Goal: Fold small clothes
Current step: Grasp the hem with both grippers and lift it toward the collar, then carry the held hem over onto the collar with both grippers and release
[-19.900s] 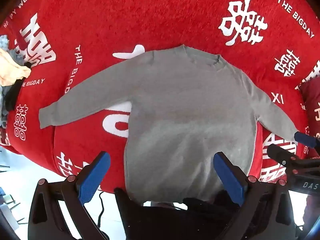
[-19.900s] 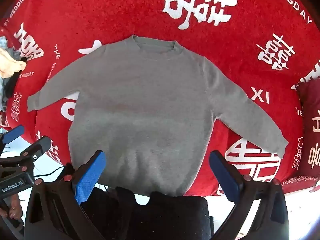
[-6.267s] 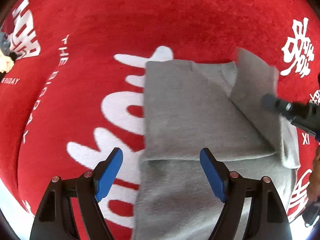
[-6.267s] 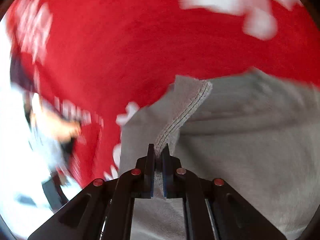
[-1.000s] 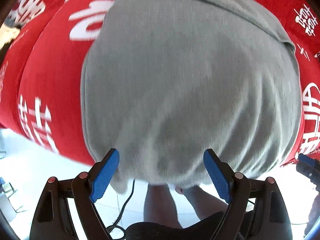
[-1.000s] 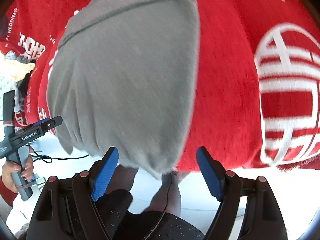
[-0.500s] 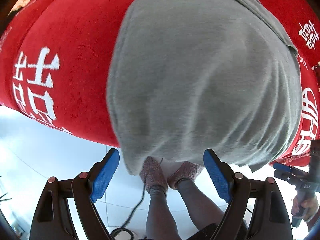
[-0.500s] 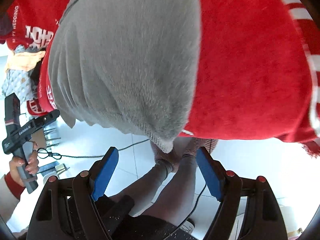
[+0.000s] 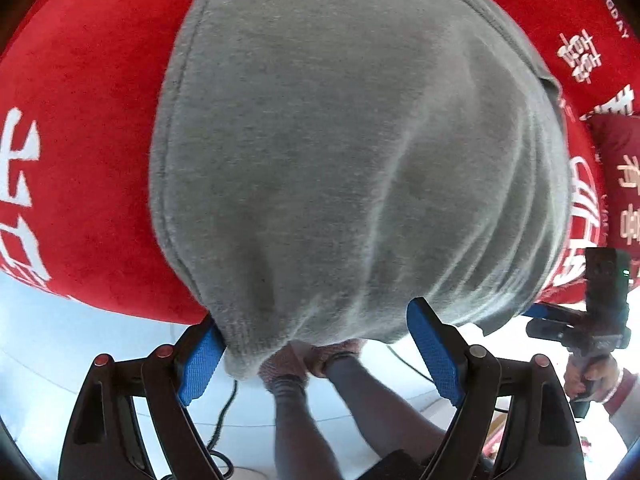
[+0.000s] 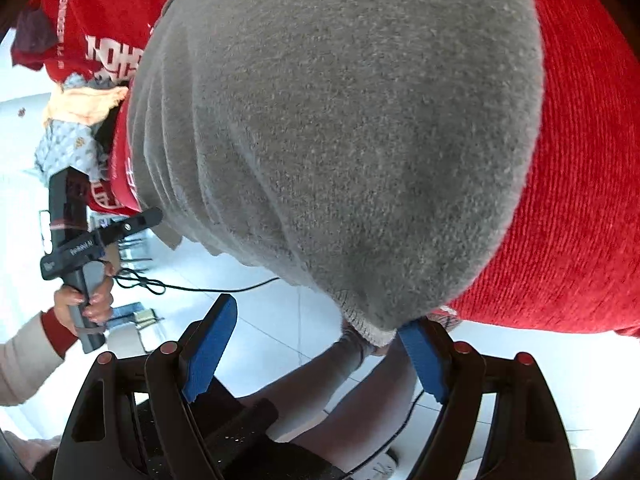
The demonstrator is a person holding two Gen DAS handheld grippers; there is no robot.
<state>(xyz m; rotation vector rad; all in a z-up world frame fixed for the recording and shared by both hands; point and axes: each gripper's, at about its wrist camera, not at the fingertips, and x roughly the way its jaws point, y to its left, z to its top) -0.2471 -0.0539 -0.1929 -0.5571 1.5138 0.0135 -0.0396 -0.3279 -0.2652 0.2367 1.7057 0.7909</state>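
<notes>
We judge the fold about half done: the grey sweater (image 9: 352, 152) lies on the red blanket (image 9: 80, 160) narrowed to a strip, its hem hanging over the near edge, with the bottom-to-top fold still left. Our left gripper (image 9: 320, 356) and right gripper (image 10: 316, 352) both stand spread, unclosed, each at a hem corner. On the blanket we read only "BIGDAY" and white double-happiness characters

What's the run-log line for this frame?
step: grab hem corners | left gripper: open | right gripper: open | sweater: sleeves folded, hem overhanging blanket edge
</notes>
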